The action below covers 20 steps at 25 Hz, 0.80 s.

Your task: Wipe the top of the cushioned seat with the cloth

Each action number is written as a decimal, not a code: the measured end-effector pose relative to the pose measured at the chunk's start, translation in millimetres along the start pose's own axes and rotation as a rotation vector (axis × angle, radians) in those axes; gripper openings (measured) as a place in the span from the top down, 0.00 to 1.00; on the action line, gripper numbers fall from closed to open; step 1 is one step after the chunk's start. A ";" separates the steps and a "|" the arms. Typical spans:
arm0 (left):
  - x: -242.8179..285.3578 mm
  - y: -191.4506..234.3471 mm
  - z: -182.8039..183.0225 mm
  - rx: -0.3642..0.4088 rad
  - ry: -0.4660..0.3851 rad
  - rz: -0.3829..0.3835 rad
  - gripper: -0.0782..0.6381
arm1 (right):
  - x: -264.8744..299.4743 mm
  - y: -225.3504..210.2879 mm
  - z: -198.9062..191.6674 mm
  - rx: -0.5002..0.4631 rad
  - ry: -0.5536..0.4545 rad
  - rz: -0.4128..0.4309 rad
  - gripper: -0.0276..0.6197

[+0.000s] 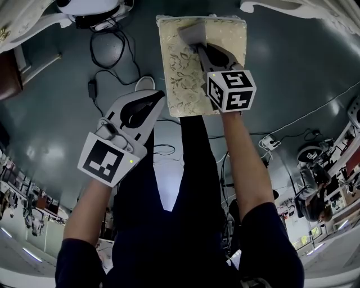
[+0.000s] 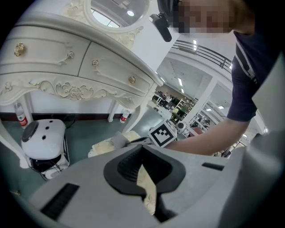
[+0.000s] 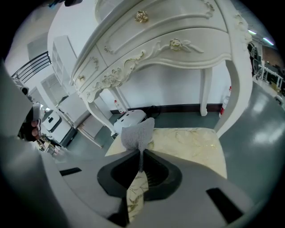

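The cushioned seat (image 1: 183, 67) is cream with a floral pattern and stands on the grey floor at the top middle of the head view. A grey cloth (image 1: 194, 32) lies on its far part. My right gripper (image 1: 198, 44) is shut on that cloth. In the right gripper view the cloth (image 3: 138, 132) sticks up from between the jaws of the right gripper (image 3: 141, 153), over the seat (image 3: 191, 142). My left gripper (image 1: 157, 98) hovers over the floor just left of the seat's near corner, jaws together and holding nothing. The left gripper (image 2: 142, 151) view shows the seat (image 2: 103, 147) and cloth (image 2: 117, 140) beyond it.
A white carved dressing table (image 3: 169, 40) stands behind the seat, one leg (image 3: 231, 89) by its right side. A white rounded device (image 1: 93, 8) and black cables (image 1: 112, 50) lie on the floor to the left. A small bottle (image 2: 20, 116) stands by the wall.
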<state>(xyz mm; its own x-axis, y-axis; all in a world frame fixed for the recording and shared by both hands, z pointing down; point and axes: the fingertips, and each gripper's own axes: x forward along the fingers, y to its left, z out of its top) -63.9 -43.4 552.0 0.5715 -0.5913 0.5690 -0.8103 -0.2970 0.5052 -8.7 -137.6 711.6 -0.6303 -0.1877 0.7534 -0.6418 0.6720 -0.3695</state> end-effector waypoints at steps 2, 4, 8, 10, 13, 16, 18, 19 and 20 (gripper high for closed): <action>6.9 -4.2 1.0 0.001 0.004 -0.003 0.88 | -4.8 -11.3 -1.5 0.011 -0.005 -0.010 0.90; 14.8 -11.6 3.0 0.010 0.005 -0.009 0.88 | -11.4 -24.2 -2.8 0.018 -0.008 -0.020 0.90; 29.8 -28.4 6.1 0.019 0.010 -0.024 0.88 | -27.2 -52.0 -6.6 0.029 -0.010 -0.045 0.90; 35.8 -33.7 7.7 0.019 0.011 -0.024 0.88 | -33.4 -64.5 -7.1 0.032 -0.013 -0.057 0.90; 44.3 -41.9 9.3 0.025 0.018 -0.028 0.88 | -42.3 -81.7 -7.5 0.040 -0.021 -0.073 0.90; 53.1 -49.8 9.9 0.029 0.024 -0.036 0.88 | -50.1 -97.0 -9.2 0.052 -0.028 -0.088 0.90; 58.1 -53.0 9.5 0.026 0.027 -0.039 0.88 | -52.7 -105.1 -10.1 0.060 -0.034 -0.095 0.90; 60.1 -54.0 9.3 0.025 0.027 -0.041 0.88 | -53.4 -108.3 -10.6 0.065 -0.037 -0.099 0.90; 61.6 -54.9 9.0 0.025 0.027 -0.042 0.88 | -54.0 -110.7 -11.2 0.071 -0.039 -0.102 0.90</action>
<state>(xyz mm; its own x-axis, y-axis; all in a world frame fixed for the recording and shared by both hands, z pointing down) 14.6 -70.3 553.5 0.6082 -0.5574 0.5652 -0.7882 -0.3397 0.5131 101.3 -193.8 717.9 -0.5754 -0.2809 0.7681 -0.7320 0.5958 -0.3304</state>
